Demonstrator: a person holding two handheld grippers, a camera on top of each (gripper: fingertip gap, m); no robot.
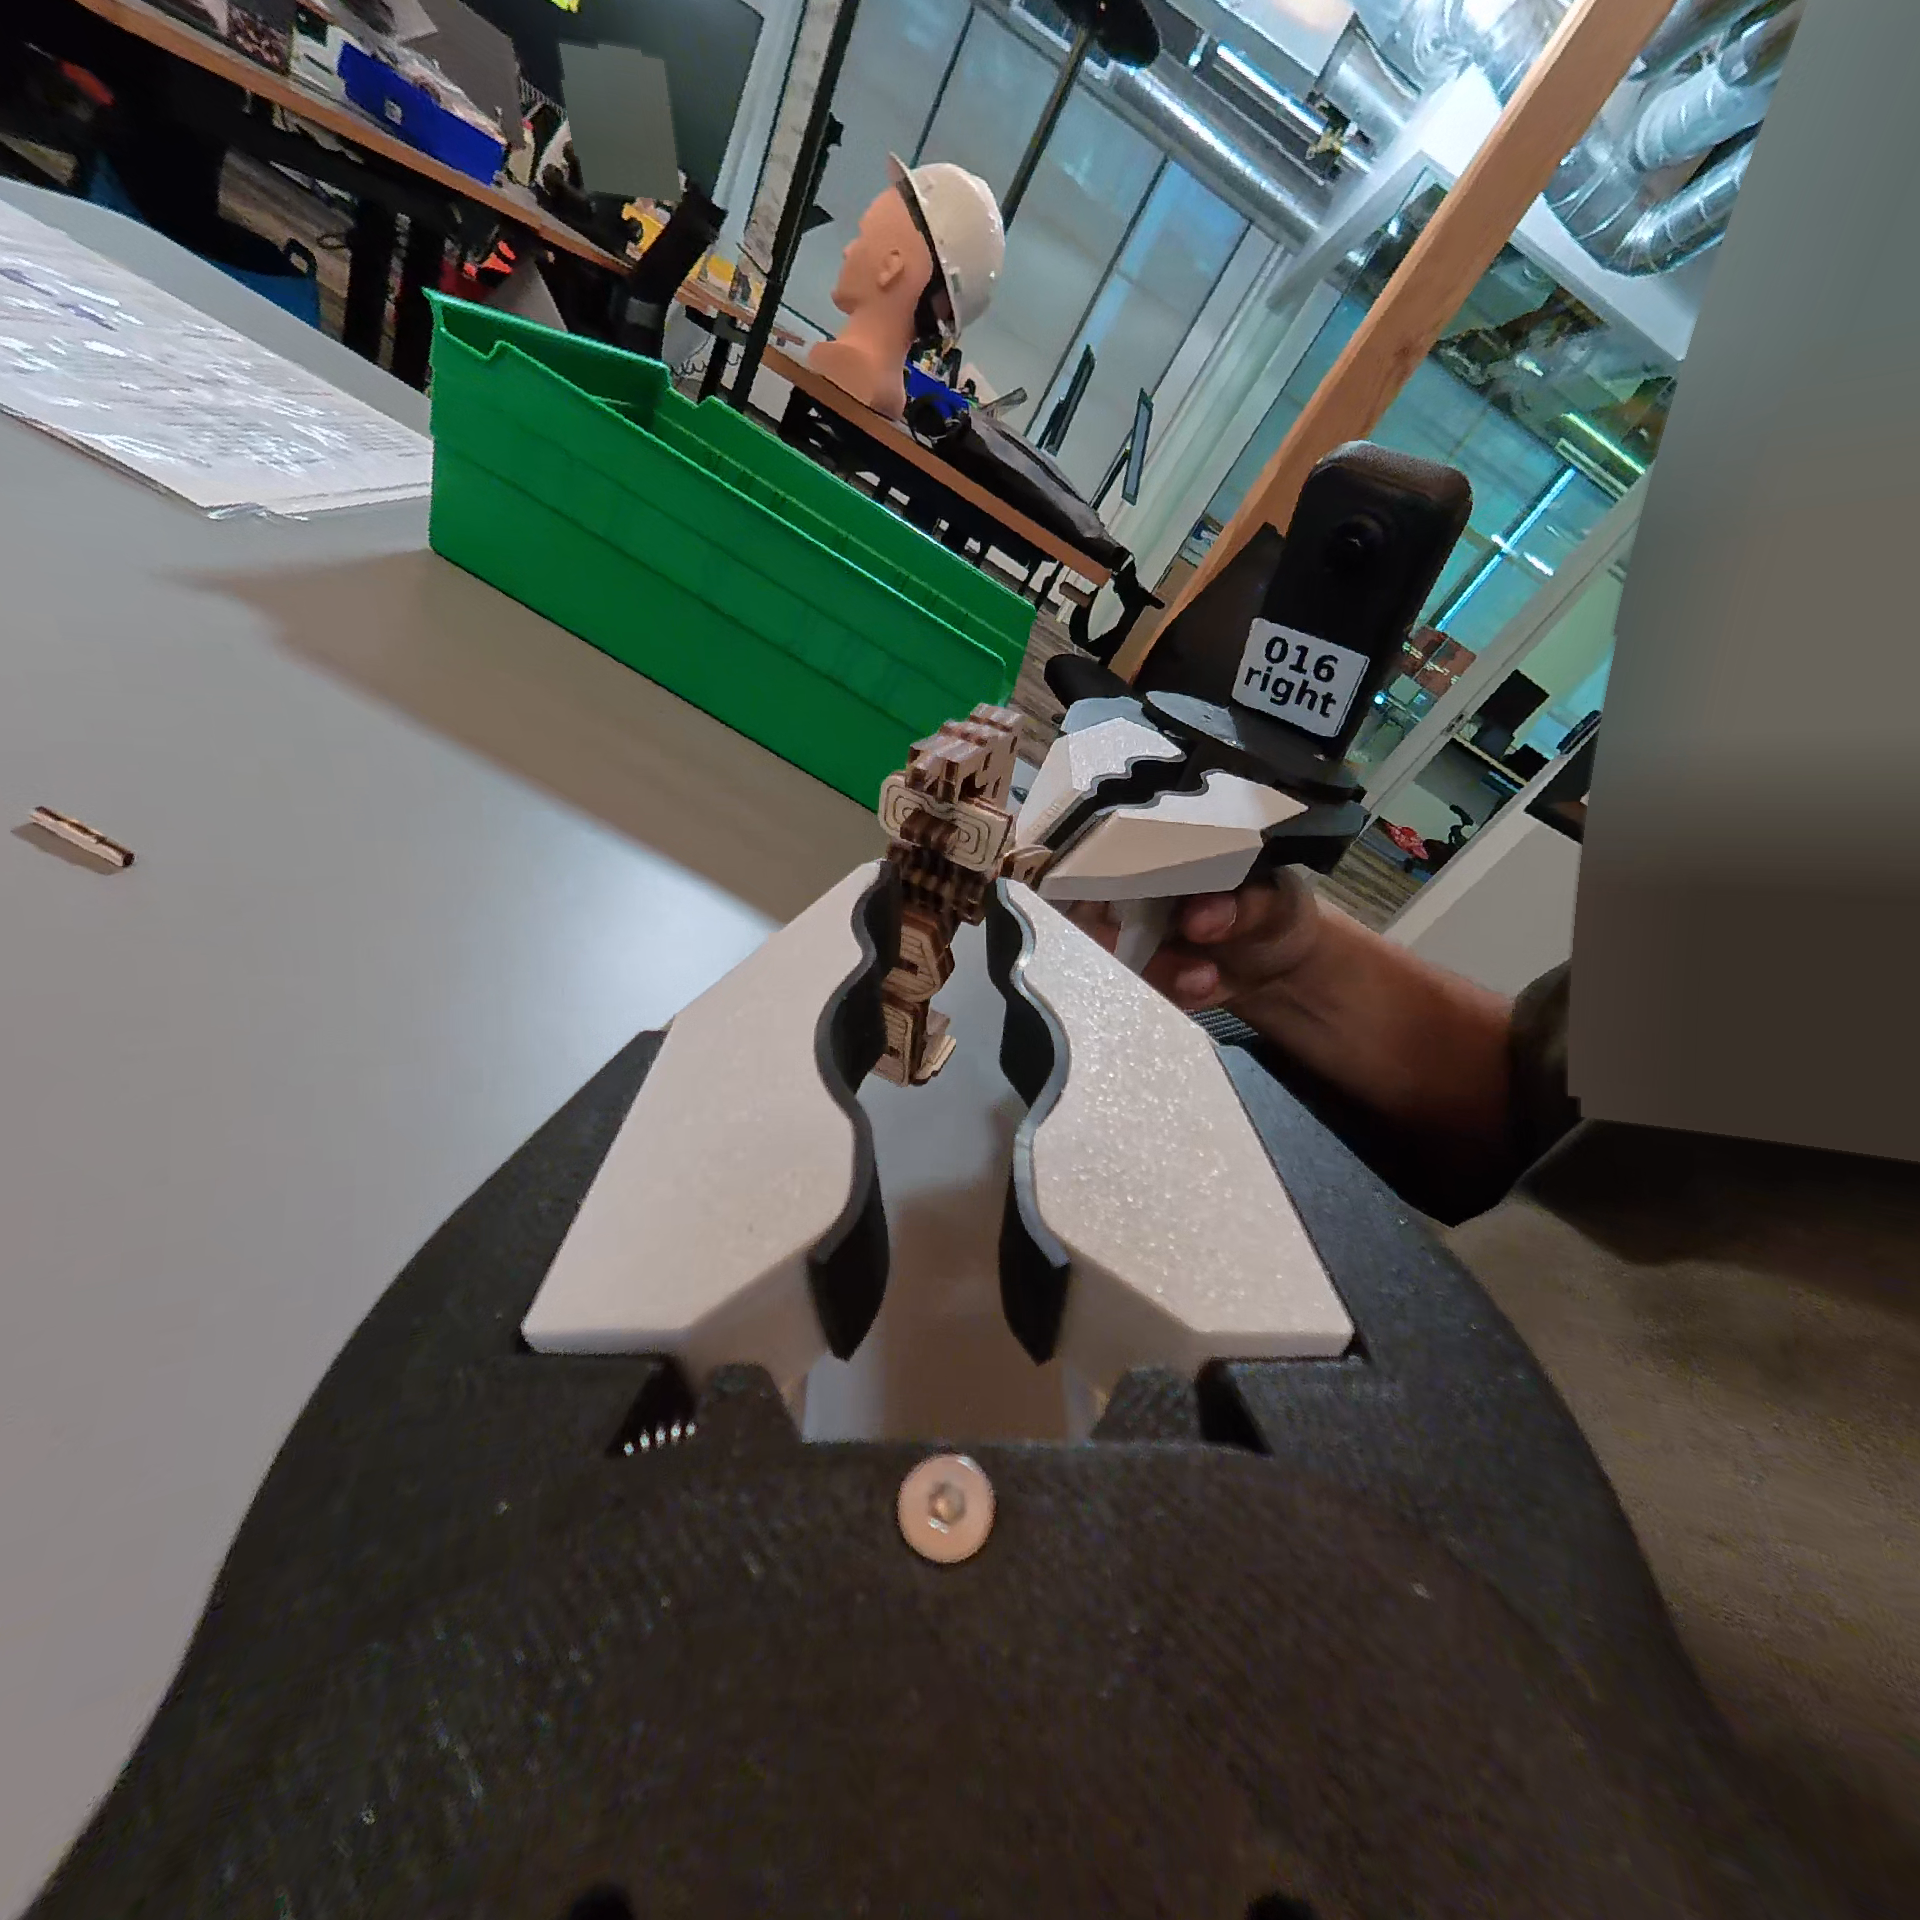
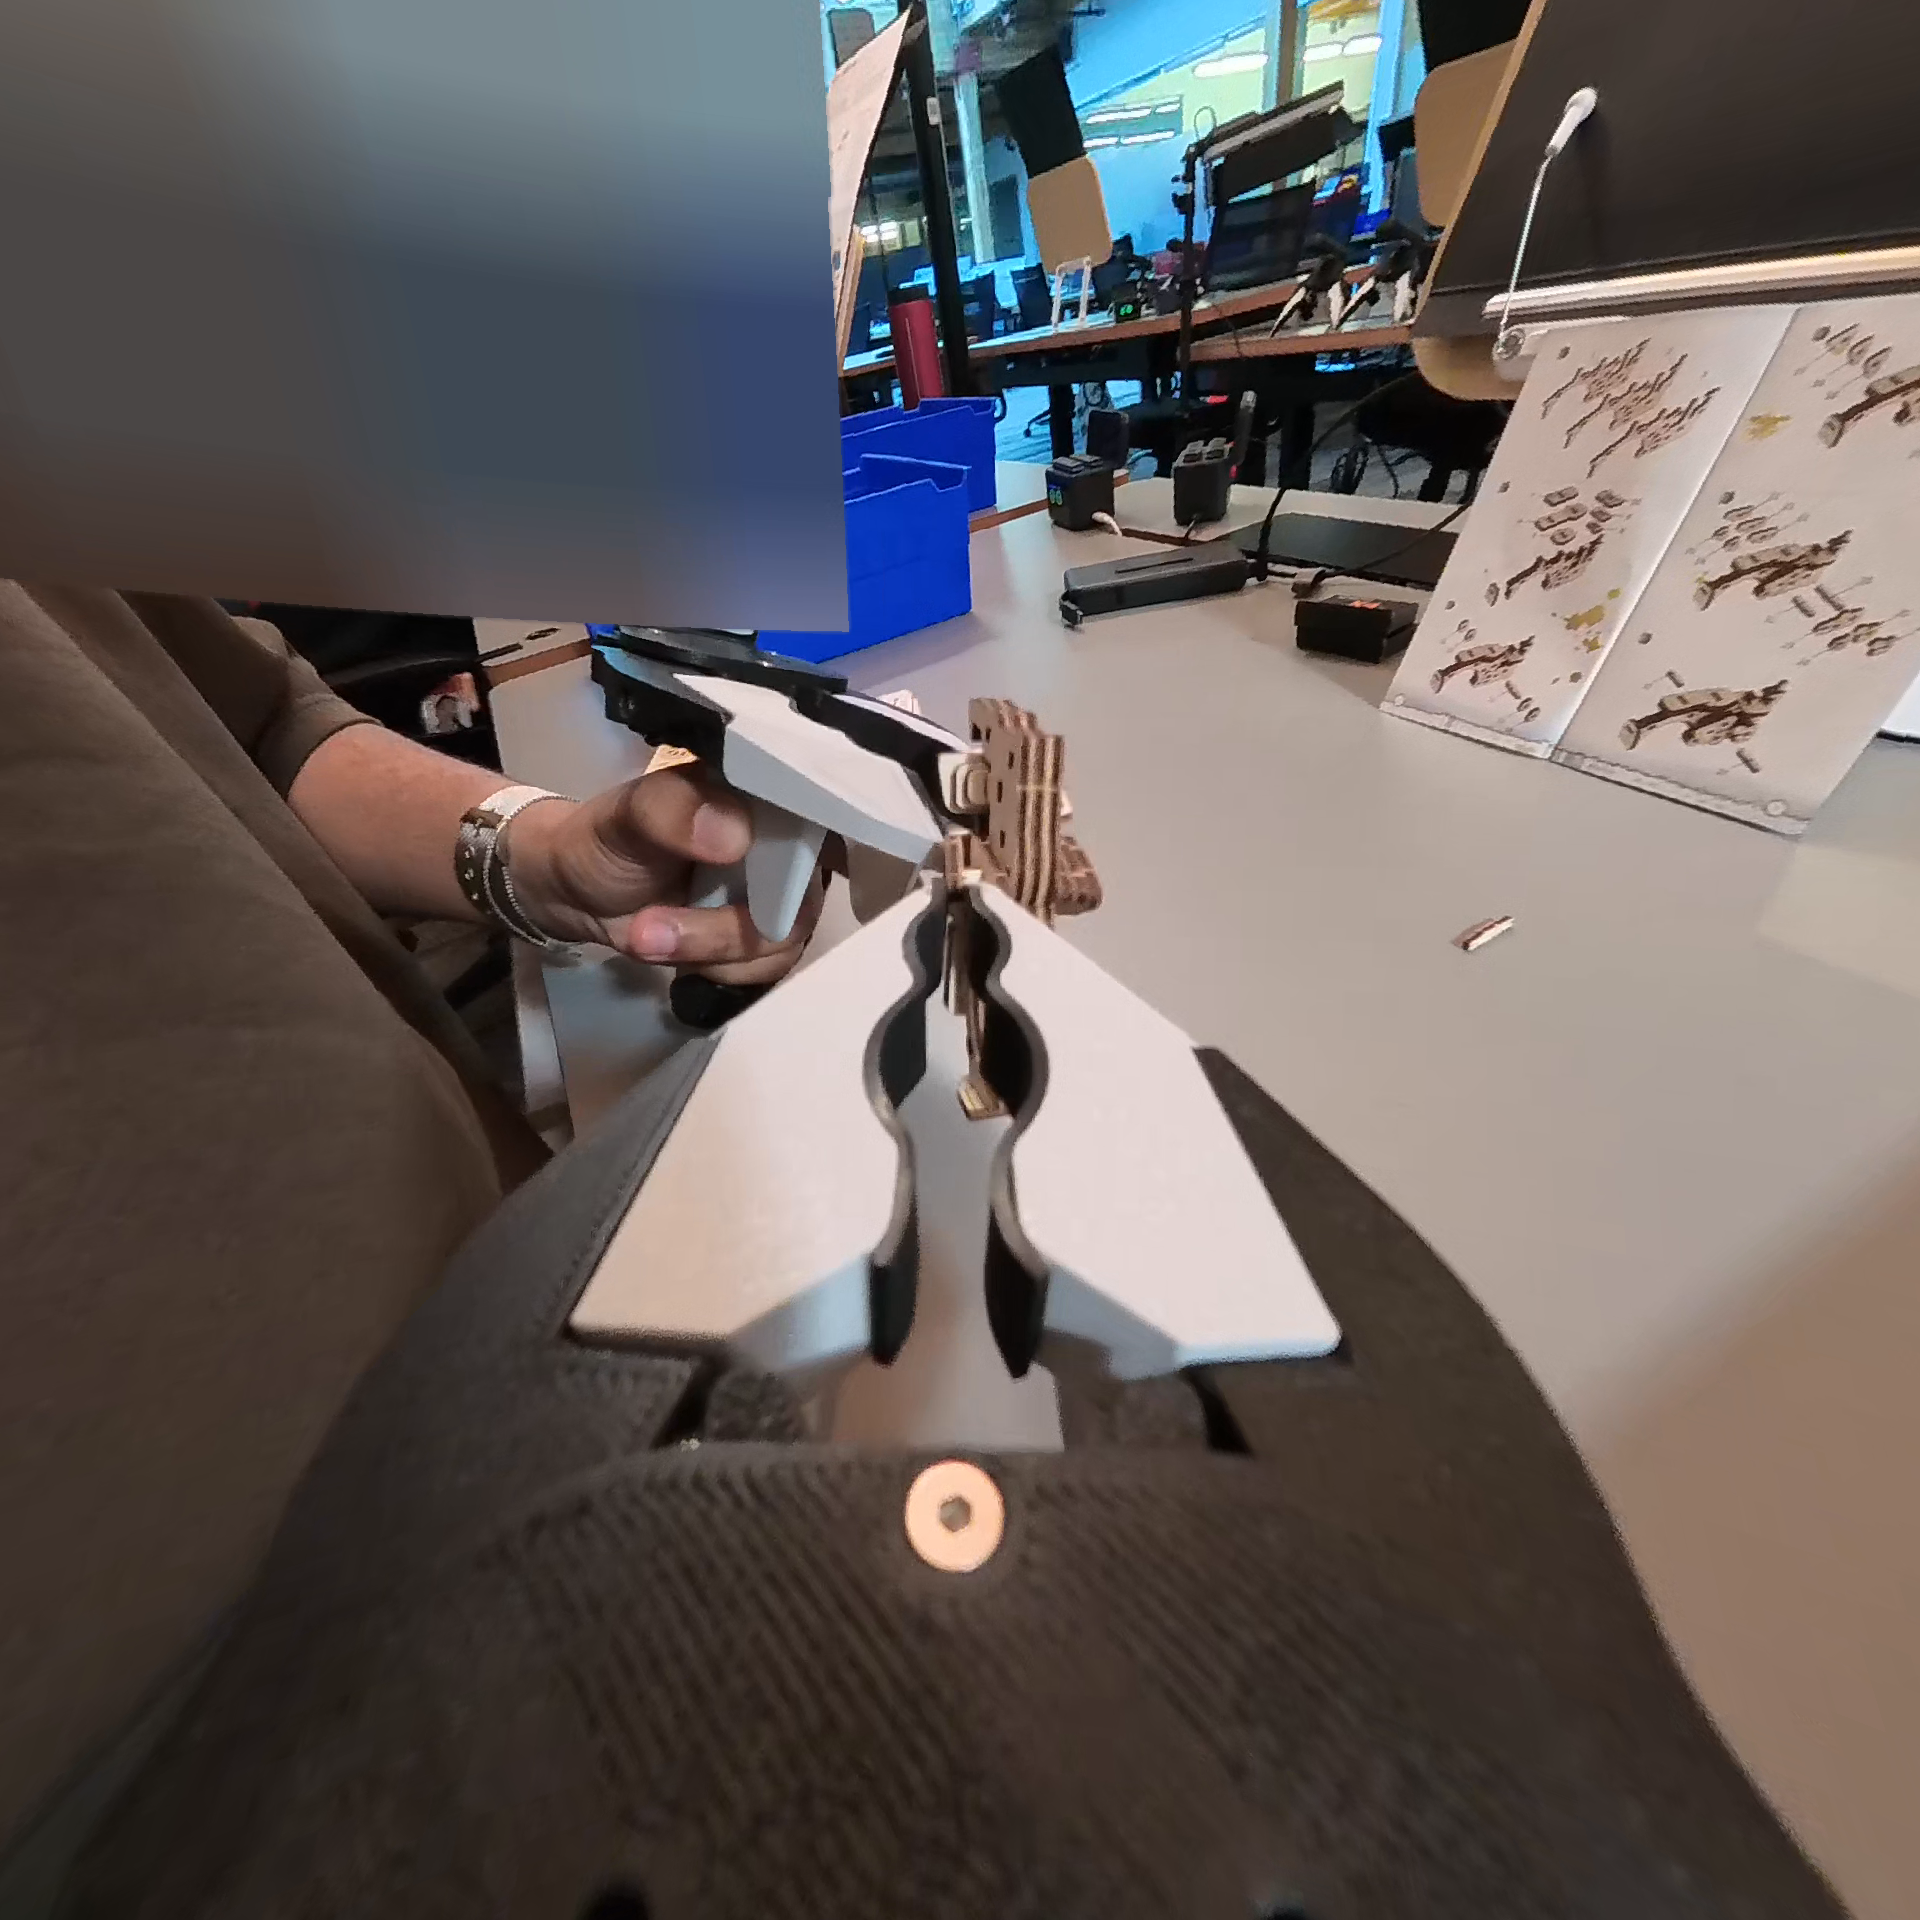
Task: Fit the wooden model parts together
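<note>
Gripping one wooden model (image 1: 940, 842), both hand-held grippers, above table (image 1: 312, 987).

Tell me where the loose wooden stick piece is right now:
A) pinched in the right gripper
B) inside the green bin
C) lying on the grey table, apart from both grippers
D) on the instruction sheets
C: the loose wooden stick piece lies alone on the grey table, away from both grippers.

Both wrist cameras are sitting close behind their own fingers, facing each other across the grey table (image 1: 312, 1039); both are sharing the wooden model (image 1: 940, 831) at frame centre
</note>
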